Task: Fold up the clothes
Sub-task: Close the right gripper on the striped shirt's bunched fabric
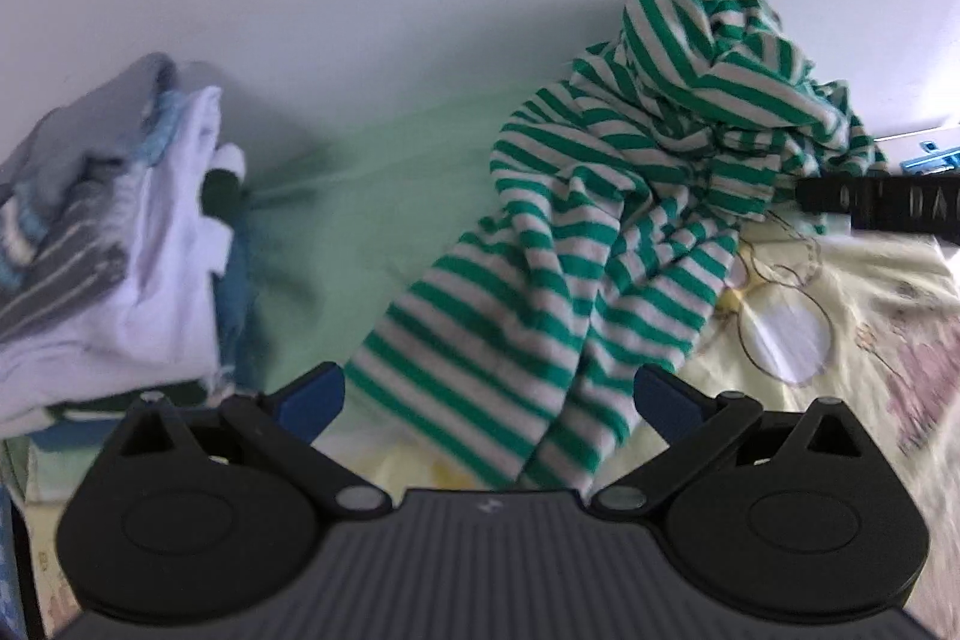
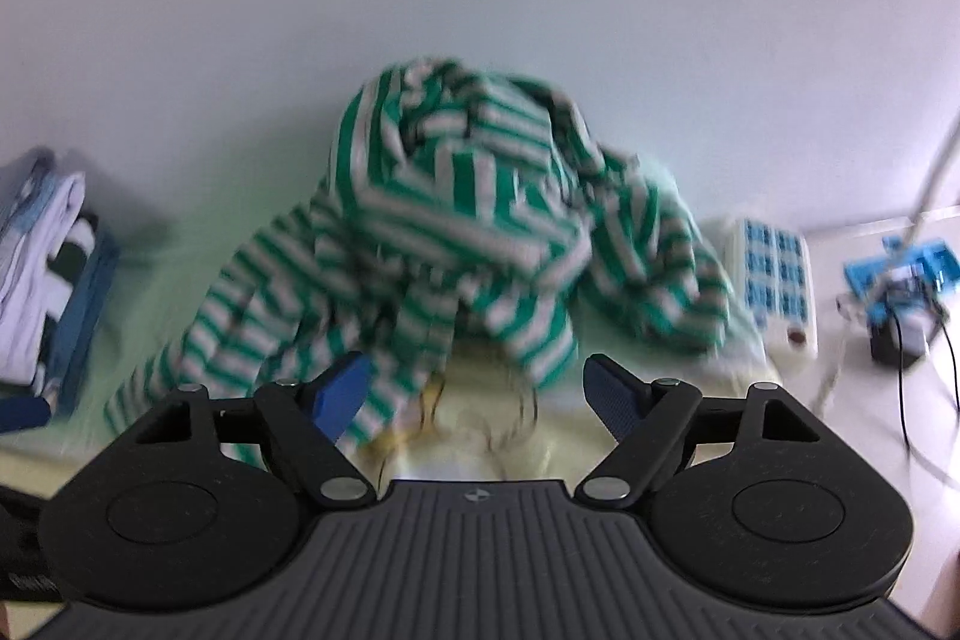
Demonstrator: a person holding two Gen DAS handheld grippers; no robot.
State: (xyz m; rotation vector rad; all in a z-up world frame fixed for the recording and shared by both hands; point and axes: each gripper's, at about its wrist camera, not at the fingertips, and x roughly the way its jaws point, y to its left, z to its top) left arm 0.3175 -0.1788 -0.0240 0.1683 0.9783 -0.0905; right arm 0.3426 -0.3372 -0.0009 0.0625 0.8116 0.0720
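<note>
Folded pile point(image 1: 114, 244): stacked at my far left, against the wall.
Left gripper point(image 1: 489, 397): jaws spread, nothing in them.
Striped top point(image 1: 606, 232): crumpled in a heap on the bed point(image 1: 384, 220) ahead of me; I judge it soft, light, limp, prone to bunching. I would pinch the near hem.
Right gripper point(image 2: 477, 394): jaws apart, holding nothing.

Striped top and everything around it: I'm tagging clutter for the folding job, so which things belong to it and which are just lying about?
Job:
- striped top, crumpled, unfolded
- folded stack
- left gripper and right gripper, both open and empty

Lying about:
- power strip
- blue gadget with cable
</note>
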